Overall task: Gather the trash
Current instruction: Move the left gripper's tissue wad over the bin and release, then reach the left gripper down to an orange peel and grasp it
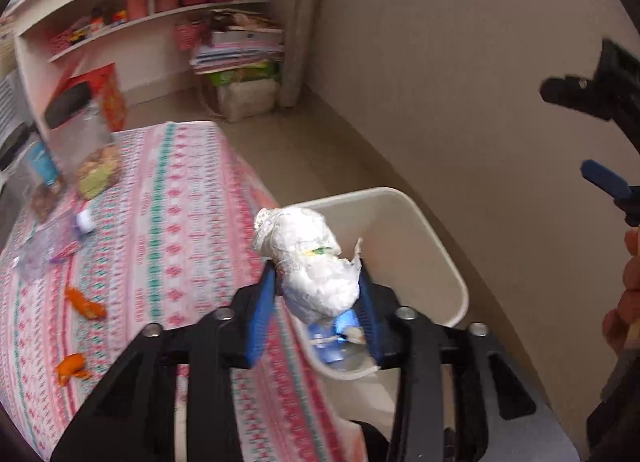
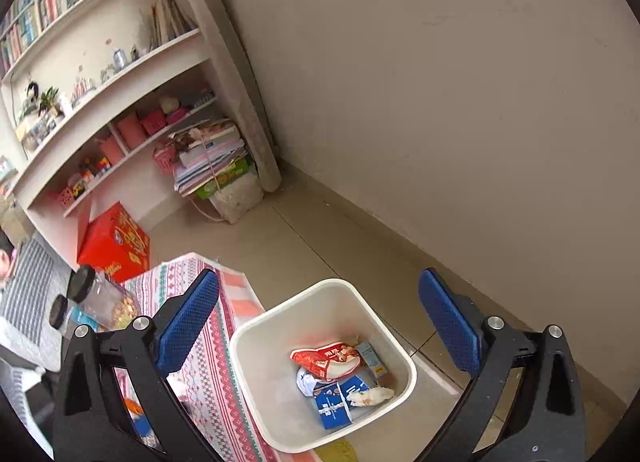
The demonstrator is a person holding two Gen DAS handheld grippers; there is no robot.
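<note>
A crumpled white paper wad (image 1: pixel 312 266) sits between the blue pads of my left gripper (image 1: pixel 316 294) and touches both of them. It hangs over the near rim of the white trash bin (image 1: pixel 400 198). My right gripper (image 2: pixel 318 326) is wide open and empty above the bin (image 2: pixel 248 334), which holds a red snack packet (image 2: pixel 328 358), a blue carton (image 2: pixel 340 402) and a tissue (image 2: pixel 370 396). In the left wrist view the right gripper (image 1: pixel 576 134) shows at the right edge. Orange peels (image 1: pixel 84 302) and a clear wrapper (image 1: pixel 44 246) lie on the table.
The table (image 1: pixel 180 222) has a pink patterned cloth, and the bin stands on the floor at its right corner. Jars with black lids (image 2: pixel 80 294) stand at the table's far side. A red box (image 2: pixel 116 242), stacked books (image 2: pixel 212 158) and shelves line the back wall.
</note>
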